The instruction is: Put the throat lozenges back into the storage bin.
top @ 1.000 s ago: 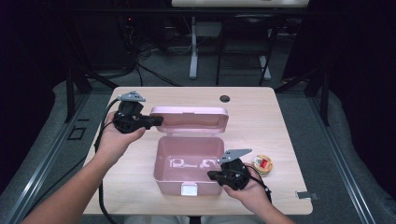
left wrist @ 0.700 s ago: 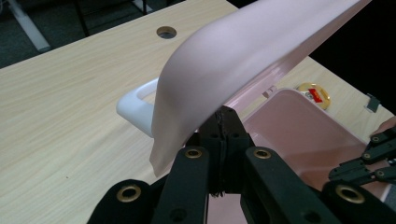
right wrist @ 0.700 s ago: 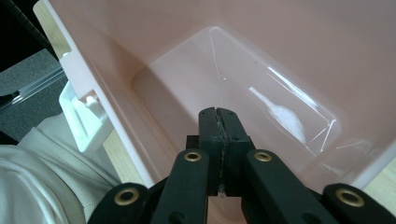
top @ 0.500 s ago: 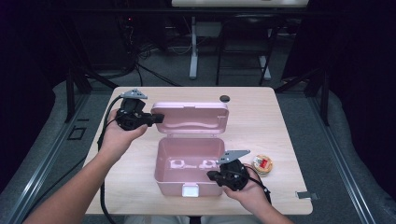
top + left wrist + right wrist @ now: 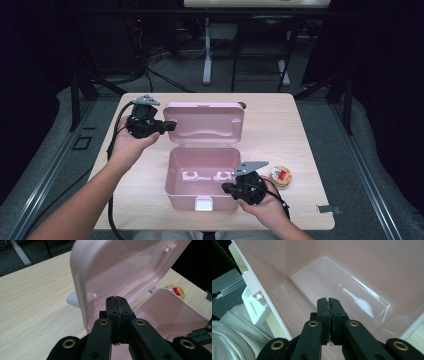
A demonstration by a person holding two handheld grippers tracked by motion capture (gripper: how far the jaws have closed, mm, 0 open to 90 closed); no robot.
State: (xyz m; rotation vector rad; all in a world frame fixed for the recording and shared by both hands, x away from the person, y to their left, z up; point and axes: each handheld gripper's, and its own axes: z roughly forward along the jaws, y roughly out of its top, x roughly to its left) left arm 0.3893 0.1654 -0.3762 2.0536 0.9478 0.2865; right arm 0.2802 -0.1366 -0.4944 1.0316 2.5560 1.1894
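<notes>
Pink box [image 5: 202,177], one of it, lid [image 5: 205,122] up

You've got two grippers; left gripper [image 5: 170,125] pinched closed at the lid's edge, right gripper [image 5: 226,188] closed empty inside the box; one round tin [image 5: 281,176] beside.

The left gripper [image 5: 167,125] has raised the pink lid [image 5: 205,122] seemingly more upright.

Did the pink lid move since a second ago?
Yes. The pink lid has swung up, now hiding most of the black knob on the table behind.

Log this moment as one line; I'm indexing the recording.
box: open, empty | lid: upright | left gripper: shut, at lid edge | right gripper: shut, over box
</notes>
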